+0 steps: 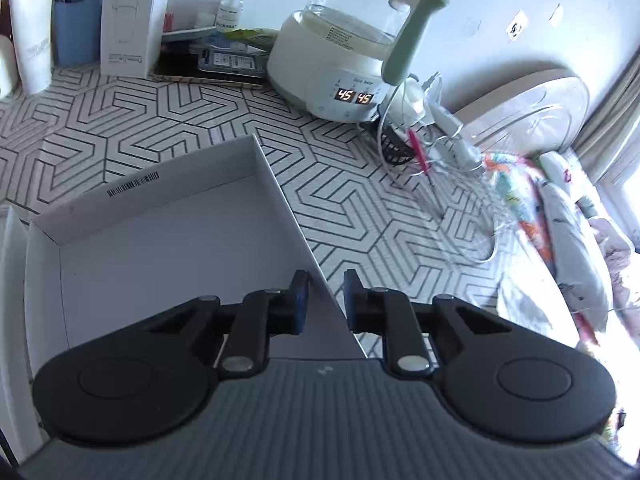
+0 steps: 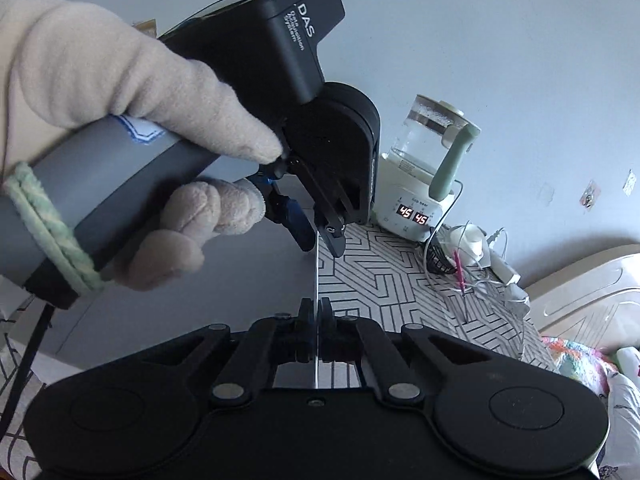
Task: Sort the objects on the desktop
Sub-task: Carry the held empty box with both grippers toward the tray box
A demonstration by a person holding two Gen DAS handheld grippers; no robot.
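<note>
A shallow white cardboard box [image 1: 168,248] with a barcode label lies on the patterned tabletop, its inside empty. My left gripper [image 1: 326,300] is open, its two blue-padded fingers straddling the box's right wall without touching it. In the right wrist view my right gripper [image 2: 316,330] is shut on the thin edge of that same box wall [image 2: 317,264]. The left gripper [image 2: 318,236], held by a gloved hand [image 2: 120,120], sits just beyond it over the same wall.
An electric glass kettle [image 1: 352,40] reading 45 stands at the back. Cables, a plug and a pink pen [image 1: 420,148] lie to its right. A white carton [image 1: 132,16], a blue pen holder [image 1: 76,28] and a tray of items [image 1: 216,60] line the back. Bedding [image 1: 560,220] lies at right.
</note>
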